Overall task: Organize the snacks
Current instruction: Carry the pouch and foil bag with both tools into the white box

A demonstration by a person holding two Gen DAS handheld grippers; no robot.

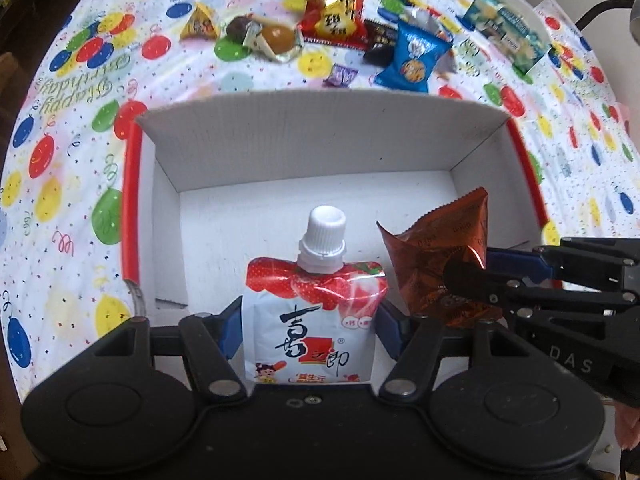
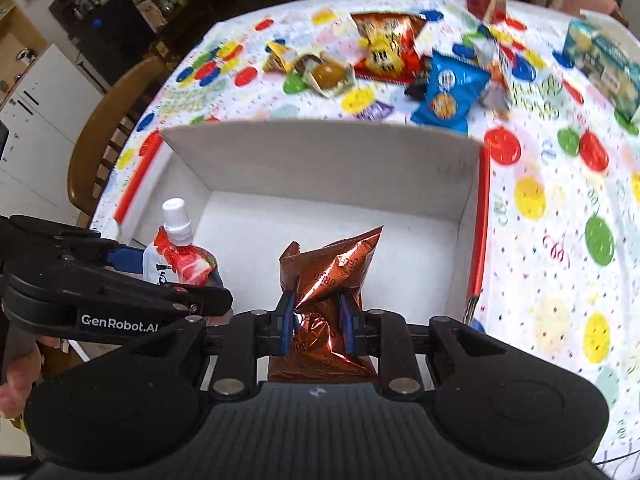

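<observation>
Left gripper (image 1: 310, 330) clamps pouch (image 1: 314, 320), right gripper (image 2: 318, 320) clamps foil bag (image 2: 330, 280), both over empty box (image 1: 320, 140); rest of snacks (image 1: 334, 10) beyond it.

"GenRobot.AI" is printed on the left gripper (image 2: 176, 276); "DAS" on the right gripper (image 1: 468, 280); the tablecloth (image 1: 80, 92) near its left edge seems to read "Happy Birthday".

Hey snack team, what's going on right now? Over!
Left gripper shut on strawberry pouch. Right gripper shut on copper snack bag. Both held over the white box. Nothing in the way.
</observation>
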